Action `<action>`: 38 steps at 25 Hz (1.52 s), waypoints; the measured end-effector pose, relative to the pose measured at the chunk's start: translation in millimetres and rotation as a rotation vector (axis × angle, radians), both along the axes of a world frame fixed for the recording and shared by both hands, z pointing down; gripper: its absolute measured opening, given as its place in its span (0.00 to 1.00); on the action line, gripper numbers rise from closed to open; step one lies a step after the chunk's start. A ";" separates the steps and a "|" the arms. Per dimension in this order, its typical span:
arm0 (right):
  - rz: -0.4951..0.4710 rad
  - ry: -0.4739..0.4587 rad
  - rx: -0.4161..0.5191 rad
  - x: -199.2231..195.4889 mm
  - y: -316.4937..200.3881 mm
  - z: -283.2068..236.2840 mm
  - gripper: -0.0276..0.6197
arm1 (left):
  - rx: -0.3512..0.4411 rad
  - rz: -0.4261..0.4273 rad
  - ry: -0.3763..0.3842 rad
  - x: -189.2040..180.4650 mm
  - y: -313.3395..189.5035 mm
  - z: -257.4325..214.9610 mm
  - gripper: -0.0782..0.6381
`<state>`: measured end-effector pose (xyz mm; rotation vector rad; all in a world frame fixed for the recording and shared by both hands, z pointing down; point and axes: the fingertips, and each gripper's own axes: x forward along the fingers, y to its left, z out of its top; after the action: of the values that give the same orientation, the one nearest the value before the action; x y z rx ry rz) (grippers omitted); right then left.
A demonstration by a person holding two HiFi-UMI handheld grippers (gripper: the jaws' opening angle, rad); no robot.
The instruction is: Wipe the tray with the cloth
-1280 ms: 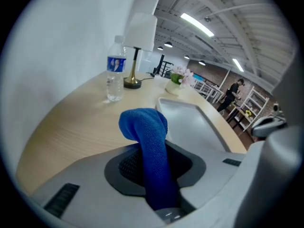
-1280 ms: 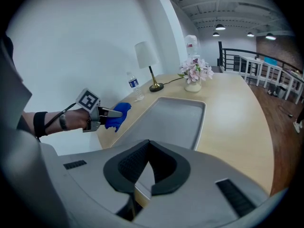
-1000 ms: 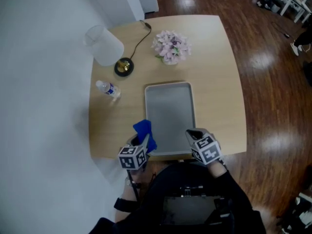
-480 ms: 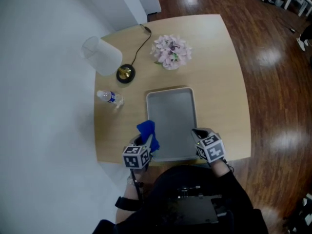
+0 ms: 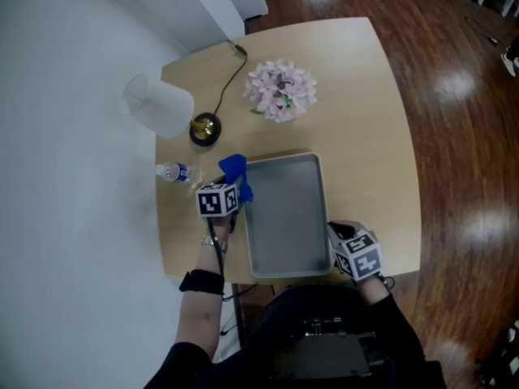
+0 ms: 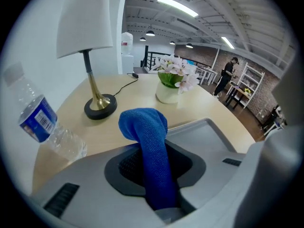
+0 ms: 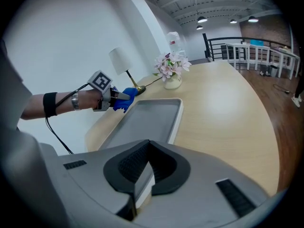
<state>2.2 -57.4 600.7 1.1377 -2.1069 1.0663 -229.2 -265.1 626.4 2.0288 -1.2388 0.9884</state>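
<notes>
Toward the left edge of the table (image 5: 365, 120), the left tool (image 5: 229, 186) now sits at the tray's far left corner, just beside the water bottle (image 5: 173, 172). A second ago it was down by the table's near edge, at the tray's near left corner, so I have carried it up along the tray's left rim. Its jaws are pinched on the blue cloth (image 5: 233, 168), which pokes out past the tips. I cannot tell whether the cloth touches the rim yet. The tray (image 5: 288, 209) lies lengthwise by the near edge, bare and in the same place. The right tool (image 5: 340, 237) stays clamped on its near right rim. Judgement: the cloth is staged at a far starting corner, and the next stroke should run toward me.
</notes>
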 end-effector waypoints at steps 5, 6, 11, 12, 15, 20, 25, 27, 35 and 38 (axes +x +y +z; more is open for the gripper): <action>-0.010 -0.002 0.009 6.4 -9.6 -2.8 0.05 | -0.042 -0.005 -0.024 -0.6 -34.6 27.5 0.27; -0.013 0.001 0.013 7.8 -11.5 -3.7 0.05 | -0.052 -0.003 -0.028 -0.7 -37.7 34.4 0.27; -0.008 0.003 -0.001 12.6 -12.3 1.6 0.05 | -0.065 0.049 -0.055 4.6 -40.4 51.0 0.27; -0.006 0.001 -0.010 12.3 -10.4 4.4 0.05 | -0.062 0.064 -0.065 5.7 -39.5 52.3 0.27; -0.013 -0.002 -0.030 7.1 -4.2 10.7 0.05 | -0.071 0.043 -0.027 6.3 -38.0 56.1 0.27; -0.046 0.000 -0.023 -8.5 3.8 6.5 0.05 | -0.084 0.016 -0.020 3.4 -31.9 57.0 0.27; -0.050 0.015 0.006 -12.5 5.0 -2.4 0.05 | -0.097 -0.017 0.009 -3.6 -11.6 57.5 0.27; -0.046 0.018 0.015 -13.8 7.1 -6.5 0.05 | -0.107 -0.017 0.020 -5.6 4.0 57.2 0.27; -0.066 0.034 0.041 -31.8 26.3 -17.7 0.05 | -0.112 0.000 0.012 -15.1 83.3 58.5 0.27; -0.085 0.040 0.054 -41.0 34.4 -21.6 0.05 | -0.118 -0.003 0.027 -18.3 111.0 60.4 0.27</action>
<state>-38.8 -23.0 579.1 1.0754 -2.1448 0.9453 -247.5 -154.1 686.8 1.9423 -1.1418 1.0048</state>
